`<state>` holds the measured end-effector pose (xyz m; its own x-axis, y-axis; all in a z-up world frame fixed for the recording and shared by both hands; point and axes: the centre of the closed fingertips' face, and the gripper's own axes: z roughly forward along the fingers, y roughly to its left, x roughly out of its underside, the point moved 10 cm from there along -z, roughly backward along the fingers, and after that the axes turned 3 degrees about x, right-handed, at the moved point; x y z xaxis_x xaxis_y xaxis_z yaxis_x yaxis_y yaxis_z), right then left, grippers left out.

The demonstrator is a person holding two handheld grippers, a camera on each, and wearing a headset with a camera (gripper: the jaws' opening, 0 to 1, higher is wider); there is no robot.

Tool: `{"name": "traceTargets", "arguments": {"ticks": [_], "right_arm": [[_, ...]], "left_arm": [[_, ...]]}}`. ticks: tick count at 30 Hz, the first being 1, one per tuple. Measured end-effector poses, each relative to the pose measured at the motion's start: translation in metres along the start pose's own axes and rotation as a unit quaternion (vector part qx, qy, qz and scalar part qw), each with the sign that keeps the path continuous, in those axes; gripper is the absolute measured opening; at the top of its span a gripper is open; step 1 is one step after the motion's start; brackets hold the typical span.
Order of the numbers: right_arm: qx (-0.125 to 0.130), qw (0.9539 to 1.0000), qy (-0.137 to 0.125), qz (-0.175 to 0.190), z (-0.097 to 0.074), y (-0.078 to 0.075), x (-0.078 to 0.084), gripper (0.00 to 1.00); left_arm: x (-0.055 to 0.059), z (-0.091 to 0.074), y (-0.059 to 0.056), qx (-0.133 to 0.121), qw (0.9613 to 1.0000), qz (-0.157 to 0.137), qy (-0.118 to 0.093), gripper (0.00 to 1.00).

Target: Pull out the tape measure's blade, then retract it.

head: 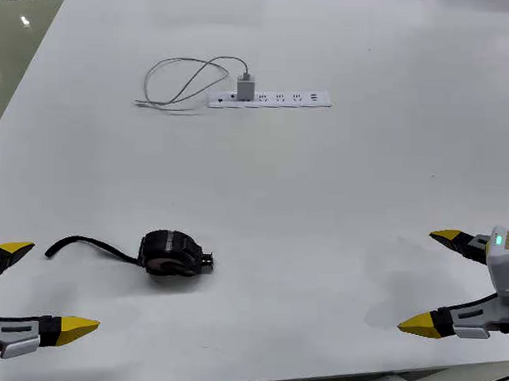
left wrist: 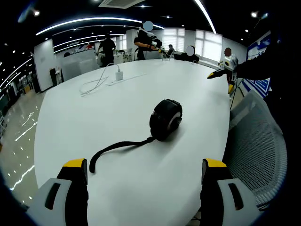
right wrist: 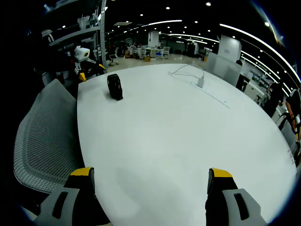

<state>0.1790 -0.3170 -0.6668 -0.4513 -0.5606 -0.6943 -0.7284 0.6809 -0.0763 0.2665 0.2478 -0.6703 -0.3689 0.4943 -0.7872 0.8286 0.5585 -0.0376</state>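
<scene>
A black tape measure [head: 174, 254] lies on the white table [head: 322, 184], its black wrist strap [head: 81, 245] trailing left; the blade is inside the case. My left gripper [head: 42, 292] hovers open at the lower left, a short way from the strap. In the left gripper view the tape measure [left wrist: 165, 119] sits ahead between the yellow fingertips [left wrist: 75, 164], untouched. My right gripper [head: 439, 280] stands open at the right edge, far from the tape measure. In the right gripper view the tape measure [right wrist: 114, 86] is small and distant, with the left gripper [right wrist: 87, 70] beyond it.
A white power strip [head: 270, 98] with a plugged charger [head: 246, 86] and a looped grey cable [head: 181, 82] lies at the back of the table. A mesh chair [right wrist: 42, 136] stands by the near table edge. People sit and stand at the table's far end in the left gripper view.
</scene>
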Motion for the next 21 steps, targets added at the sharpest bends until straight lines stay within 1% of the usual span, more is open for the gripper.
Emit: {"name": "traceTargets", "arguments": {"ticks": [4,6,8,10,21], "right_arm": [[0.001,1.0000,0.000,-0.001,-0.0011,-0.0009,-0.0004,0.99],[0.000,1.0000,0.001,-0.002,-0.0016,-0.0002,-0.0007,0.99],[-0.002,1.0000,0.002,-0.001,-0.0019,0.0003,-0.0008,0.99],[-0.003,1.0000,0.002,-0.001,-0.0019,0.0005,-0.0006,0.99],[-0.002,1.0000,0.006,-0.002,-0.0030,0.0012,0.0002,0.99]], "left_arm": [[0.0011,0.0000,-0.0008,0.000,1.0000,-0.003,0.002,0.99],[0.0009,-0.0002,-0.0003,-0.005,1.0000,-0.001,0.004,0.99],[0.0007,0.0003,-0.0014,0.002,1.0000,-0.009,0.003,0.99],[0.0006,0.0004,-0.0021,0.001,1.0000,-0.002,0.006,0.99],[0.0033,0.0009,-0.0018,0.009,0.9999,-0.003,0.012,0.99]]}}
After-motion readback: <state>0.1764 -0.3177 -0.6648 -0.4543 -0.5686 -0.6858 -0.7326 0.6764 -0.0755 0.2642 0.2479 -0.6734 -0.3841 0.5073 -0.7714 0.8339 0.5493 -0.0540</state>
